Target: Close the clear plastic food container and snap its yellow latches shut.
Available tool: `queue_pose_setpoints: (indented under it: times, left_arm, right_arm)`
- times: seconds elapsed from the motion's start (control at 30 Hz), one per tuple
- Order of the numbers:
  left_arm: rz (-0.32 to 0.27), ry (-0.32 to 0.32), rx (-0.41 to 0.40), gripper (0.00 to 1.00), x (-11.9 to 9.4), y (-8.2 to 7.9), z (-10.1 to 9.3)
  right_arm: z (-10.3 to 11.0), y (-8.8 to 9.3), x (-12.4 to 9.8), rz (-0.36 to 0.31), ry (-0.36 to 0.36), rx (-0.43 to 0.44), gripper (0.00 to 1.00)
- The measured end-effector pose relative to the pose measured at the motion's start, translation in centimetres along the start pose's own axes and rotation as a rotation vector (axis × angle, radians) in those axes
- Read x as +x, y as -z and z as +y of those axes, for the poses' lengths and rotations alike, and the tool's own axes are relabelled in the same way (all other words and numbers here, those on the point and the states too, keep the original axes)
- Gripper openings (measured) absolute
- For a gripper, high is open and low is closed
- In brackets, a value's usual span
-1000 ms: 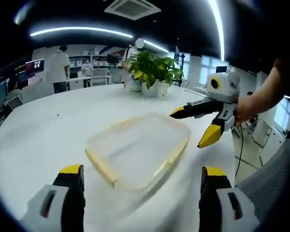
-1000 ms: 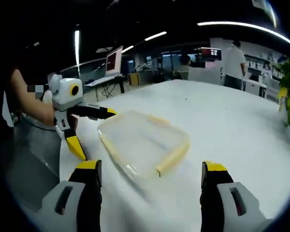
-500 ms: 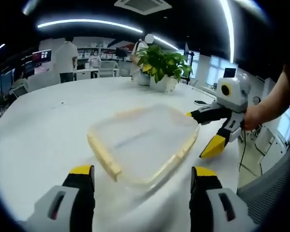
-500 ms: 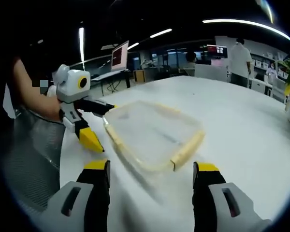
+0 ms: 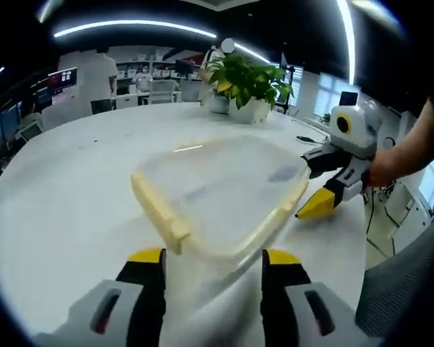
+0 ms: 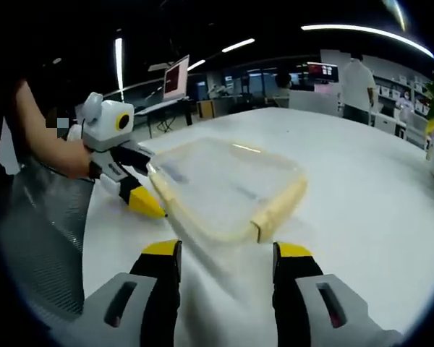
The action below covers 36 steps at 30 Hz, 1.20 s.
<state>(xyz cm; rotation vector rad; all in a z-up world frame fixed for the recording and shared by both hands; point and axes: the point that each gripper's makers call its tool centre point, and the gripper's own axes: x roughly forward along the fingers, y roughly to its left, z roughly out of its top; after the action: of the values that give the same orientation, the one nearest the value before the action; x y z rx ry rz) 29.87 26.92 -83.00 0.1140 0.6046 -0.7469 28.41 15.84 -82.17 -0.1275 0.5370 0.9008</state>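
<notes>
Container (image 5: 220, 195) on white table (image 5: 58, 210), lid down, yellow latches (image 5: 161, 214) along its edges.

Left gripper (image 5: 211, 278) jaws parted, empty; container dead ahead at 12 o'clock, near corner between tips.

Right gripper (image 6: 224, 271) parted, empty; container at 12 o'clock, long axis toward 1 o'clock.

Both about equally near, at opposite sides.

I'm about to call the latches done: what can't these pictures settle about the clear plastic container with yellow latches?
- Clear plastic container: motion-blurred in both views, so lid seating is unreadable.
- Yellow side latch: snapped or not, too blurred.
- Right gripper: its upper jaw tip merges with the container corner; contact unclear.
- Left gripper: likewise at its corner.
</notes>
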Motion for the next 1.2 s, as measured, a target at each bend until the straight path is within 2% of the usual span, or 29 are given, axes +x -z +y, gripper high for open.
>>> queue_pose_setpoints:
  times: [0.13,0.2,0.47,0.67,0.83,1.2]
  left_arm:
    - [0.016,-0.002,0.008,0.43,0.1,0.2,0.1]
    - [0.023,-0.003,0.004,0.42,0.1,0.3,0.1]
    - [0.029,-0.020,-0.001,0.43,0.3,0.5,0.4]
    - [0.037,-0.027,-0.001,0.43,0.1,0.7,0.7]
    - [0.025,-0.036,-0.002,0.43,-0.2,0.8,1.0]
    - [0.042,-0.042,0.016,0.43,-1.5,1.5,2.6]
  right_arm:
    - [-0.5,-0.1,-0.1,-0.013,0.019,0.032,0.42]
    - [-0.4,0.2,0.1,0.007,0.023,0.017,0.41]
    - [-0.3,0.0,0.5,-0.002,0.036,0.030,0.41]
    - [-0.2,-0.2,0.8,0.003,0.020,0.018,0.41]
    - [-0.1,-0.3,1.3,0.004,0.017,0.015,0.41]
    - [1.6,-1.0,2.7,0.006,0.005,0.012,0.40]
